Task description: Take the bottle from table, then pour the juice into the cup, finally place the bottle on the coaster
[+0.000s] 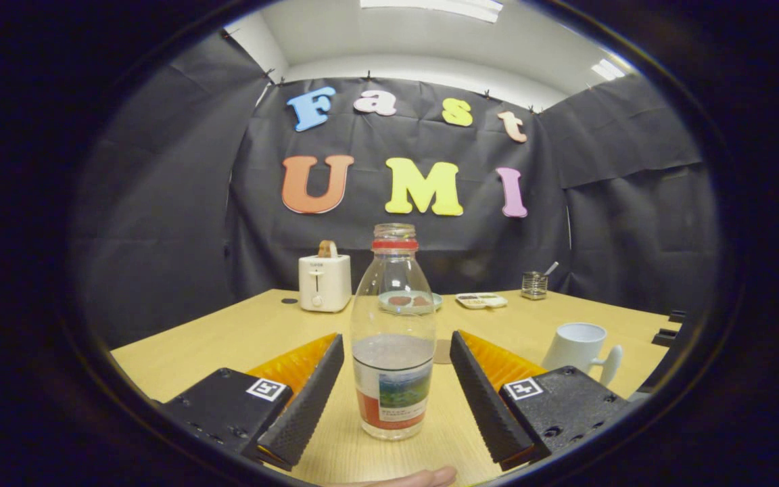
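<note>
A clear uncapped bottle (pixel 393 331) with a red neck ring and a label stands upright on the wooden table (pixel 214 345), partly filled with liquid. It sits between my two fingers, with a gap on each side. My gripper (pixel 396 348) is open around it, and neither finger touches the bottle. A white cup (pixel 580 346) with its handle turned right stands on the table beyond the right finger. A round brown coaster (pixel 441 352) peeks out just behind the bottle, mostly hidden by it.
At the back of the table stand a white toaster (pixel 324 282) holding a slice, a plate (pixel 411 301) behind the bottle, a small white tray (pixel 480 300) and a mesh holder (pixel 533 285). A fingertip (pixel 416 479) shows below the bottle.
</note>
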